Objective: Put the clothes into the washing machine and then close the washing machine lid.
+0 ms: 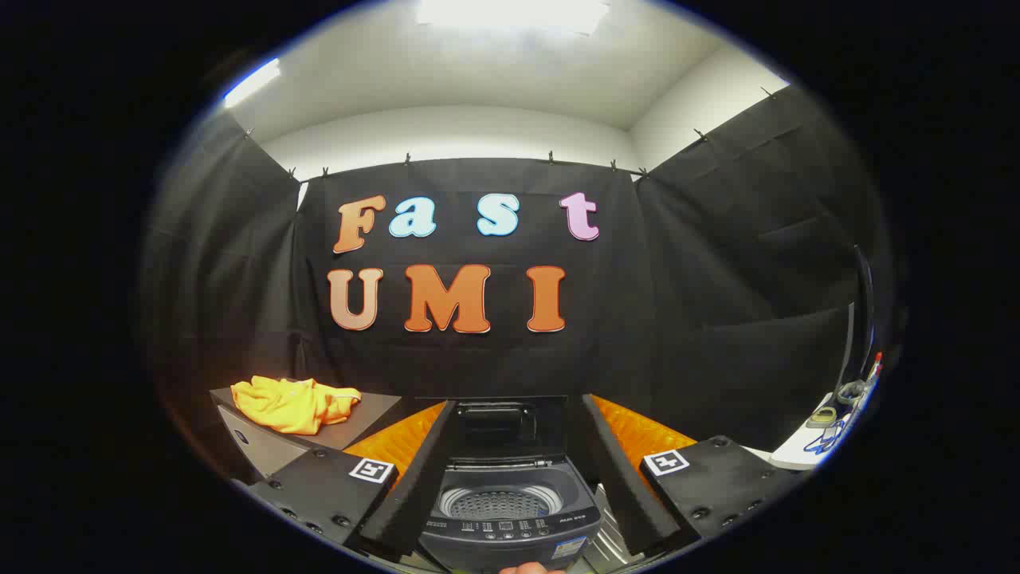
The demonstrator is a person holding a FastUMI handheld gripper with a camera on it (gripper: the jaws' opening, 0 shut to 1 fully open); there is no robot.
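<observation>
A small dark washing machine [510, 526] stands just ahead of my gripper [510, 486], seen between the two fingers. Its lid [500, 426] is raised upright at the back, and the perforated drum [500, 502] below looks bare. A crumpled orange-yellow garment [293, 403] lies on a grey box top [374, 410] to the left, beyond the left finger. My gripper is open, with its fingers [414, 486] spread wide on either side of the machine and nothing held.
Black cloth walls close the booth behind and on both sides. A white surface [805, 450] with small items and an upright dark stand [861, 319] sits at the far right. A fingertip of a hand [530, 568] shows below the machine's control panel.
</observation>
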